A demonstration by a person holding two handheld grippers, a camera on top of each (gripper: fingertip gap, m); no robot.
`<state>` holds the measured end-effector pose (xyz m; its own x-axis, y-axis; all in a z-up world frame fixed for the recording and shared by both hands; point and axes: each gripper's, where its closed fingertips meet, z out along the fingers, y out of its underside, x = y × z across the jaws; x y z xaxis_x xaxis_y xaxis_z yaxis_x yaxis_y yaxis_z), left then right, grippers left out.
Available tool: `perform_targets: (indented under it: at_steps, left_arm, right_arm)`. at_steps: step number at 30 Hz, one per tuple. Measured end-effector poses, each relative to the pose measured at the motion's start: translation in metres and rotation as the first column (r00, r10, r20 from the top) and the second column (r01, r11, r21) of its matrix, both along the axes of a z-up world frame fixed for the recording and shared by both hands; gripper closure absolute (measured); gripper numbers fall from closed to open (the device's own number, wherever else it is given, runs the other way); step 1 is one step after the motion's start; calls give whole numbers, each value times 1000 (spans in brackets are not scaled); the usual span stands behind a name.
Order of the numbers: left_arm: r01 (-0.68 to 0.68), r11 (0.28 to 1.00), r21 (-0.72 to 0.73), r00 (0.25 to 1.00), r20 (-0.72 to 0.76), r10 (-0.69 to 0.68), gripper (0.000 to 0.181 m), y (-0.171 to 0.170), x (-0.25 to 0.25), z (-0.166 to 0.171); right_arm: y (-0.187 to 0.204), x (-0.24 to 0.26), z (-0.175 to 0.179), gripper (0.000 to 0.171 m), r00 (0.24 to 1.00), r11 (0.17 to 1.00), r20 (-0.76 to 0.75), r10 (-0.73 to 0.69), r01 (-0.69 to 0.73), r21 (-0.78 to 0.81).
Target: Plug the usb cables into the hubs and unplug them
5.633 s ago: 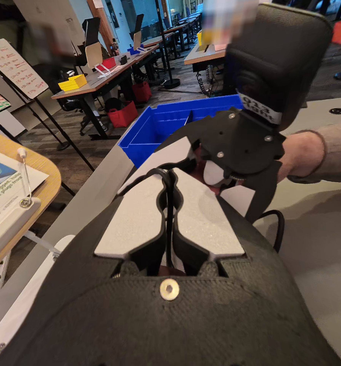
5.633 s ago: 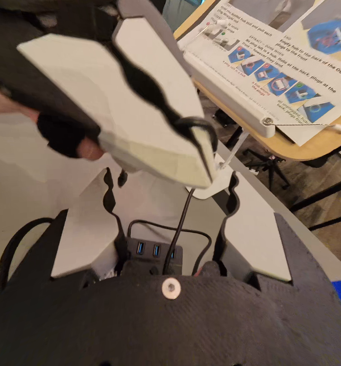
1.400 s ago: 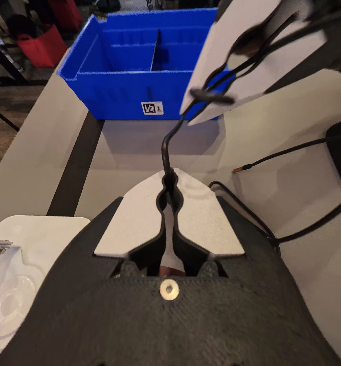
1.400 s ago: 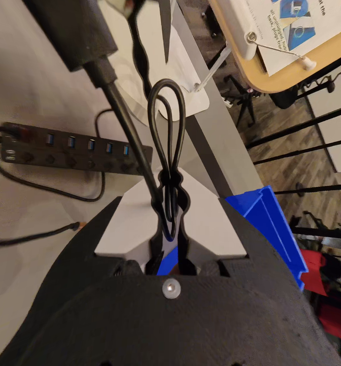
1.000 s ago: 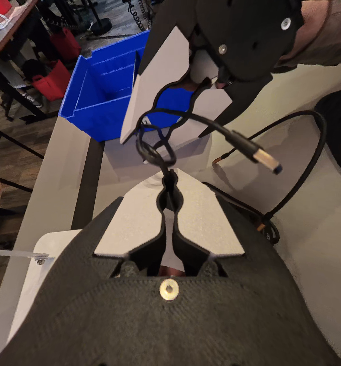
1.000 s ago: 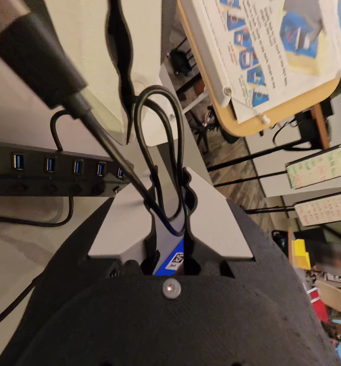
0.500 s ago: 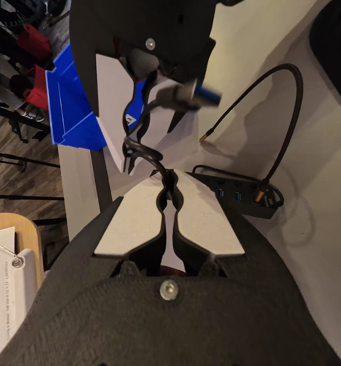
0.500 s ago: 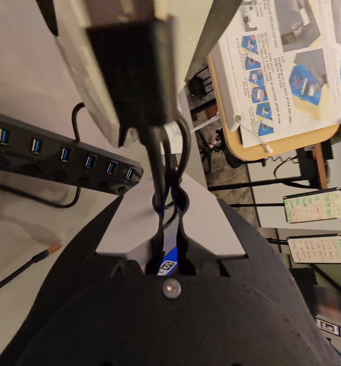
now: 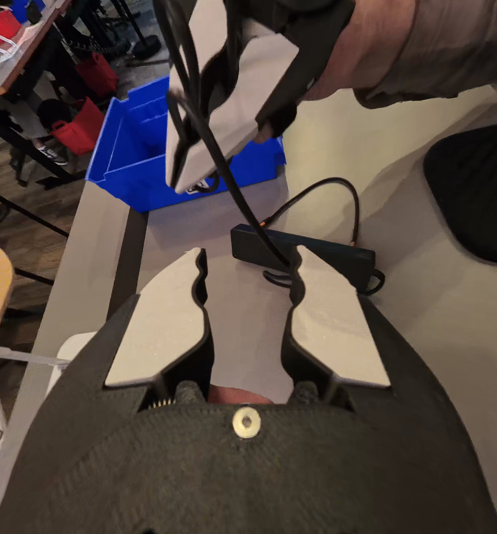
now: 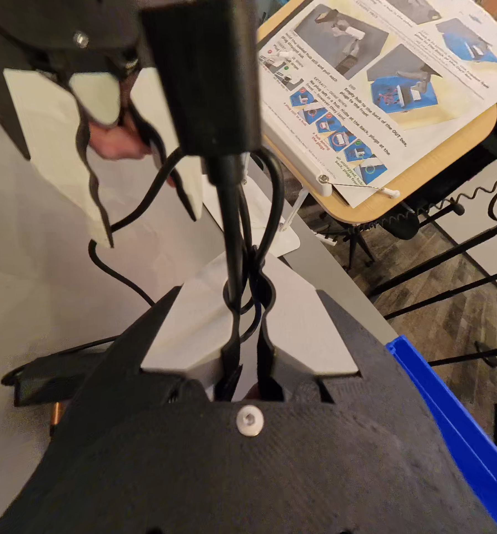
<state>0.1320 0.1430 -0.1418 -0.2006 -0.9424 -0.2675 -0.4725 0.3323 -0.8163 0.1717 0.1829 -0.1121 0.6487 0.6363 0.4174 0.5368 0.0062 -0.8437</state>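
Grey tabletop [image 9: 414,332]: black hub [image 9: 322,255] lying flat near the blue bin [image 9: 131,176]. My left gripper [image 9: 248,257] spread wide, holding nothing. My right gripper [image 10: 257,260] pressed together, pinching a looped black usb cable [image 10: 233,231], plug end up.

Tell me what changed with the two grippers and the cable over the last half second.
The left gripper opened and let go of the black cable. The right gripper stays shut on that cable, its plug hanging before the camera. The hub still lies on the table.
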Motion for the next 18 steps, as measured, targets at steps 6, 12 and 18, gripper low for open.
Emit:
perform_targets:
  at_steps: [6, 12, 18]
  left_arm:
    - [8, 999, -37, 998, 68, -6, 152, -18, 2, -16]
    - [-14, 1000, 3, 990, 142, 14, 171, -24, 11, -11]
    - [-90, 994, 69, 984, 161, 78, 174, -26, 16, -9]
  right_arm:
    - [-16, -5, 1, 171, 994, 993, -108, -1, -12, -120]
    - [-42, -18, -6, 171, 968, 968, -251, 1, -64, -245]
    - [-52, -36, -4, 171, 900, 948, -435, 12, -149, -282]
